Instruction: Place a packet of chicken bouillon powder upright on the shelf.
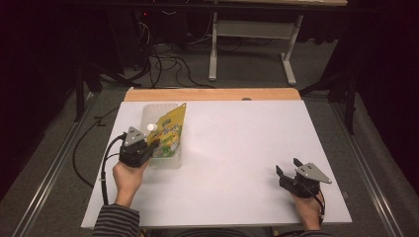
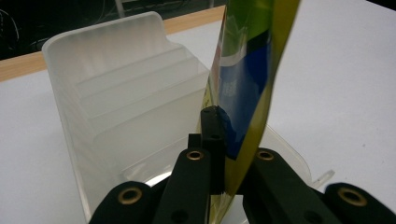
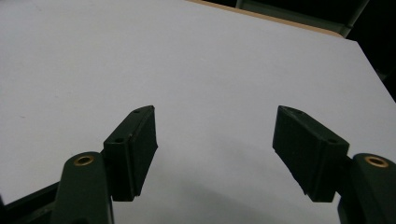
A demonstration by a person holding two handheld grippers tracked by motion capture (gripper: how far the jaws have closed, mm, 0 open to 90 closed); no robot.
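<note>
A white table (image 1: 237, 163) carries a clear plastic rack (image 1: 159, 112) with stepped slots near its far left corner. A yellow-green packet (image 1: 170, 129) with blue print stands on edge over the rack's right side, tilted; whether its lower edge sits in a slot is hard to tell. The left gripper (image 1: 153, 144) is clenched on the packet's near edge, jaws pinching it flat. The right gripper (image 1: 287, 166) rests near the table's front right, well apart from the rack, jaws spread with nothing between them.
</note>
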